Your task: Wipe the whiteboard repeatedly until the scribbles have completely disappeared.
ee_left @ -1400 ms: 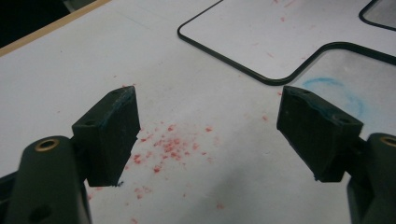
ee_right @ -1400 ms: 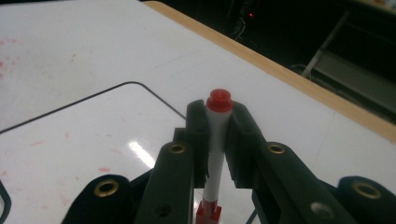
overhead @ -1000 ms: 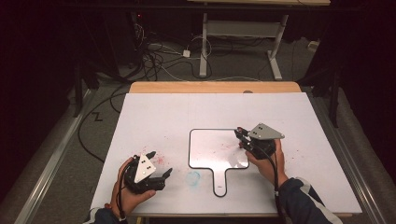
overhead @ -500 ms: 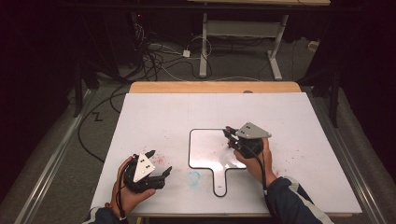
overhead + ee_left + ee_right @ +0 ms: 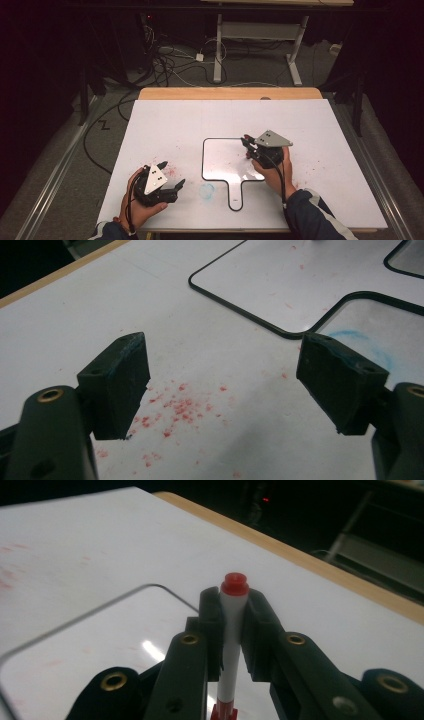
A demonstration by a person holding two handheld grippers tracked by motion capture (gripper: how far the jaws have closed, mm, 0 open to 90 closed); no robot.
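Left gripper (image 5: 169, 176): jaws spread wide over red specks on the white table (image 5: 170, 125); holds nothing
Right gripper (image 5: 248, 145): jaws clamped on an upright red-capped marker (image 5: 232, 630)
Marker: over the small whiteboard (image 5: 222, 160), near its right edge
Whiteboard: flat on the table, handle toward the person

White table cover (image 5: 175, 125), red specks and one pale blue smudge (image 5: 206, 190); wooden far edge tan. Whiteboard paddle (image 5: 225, 160) white, thin black rim. Marker (image 5: 231, 645) white, red ends (held in black jaws). Gripper plates grey
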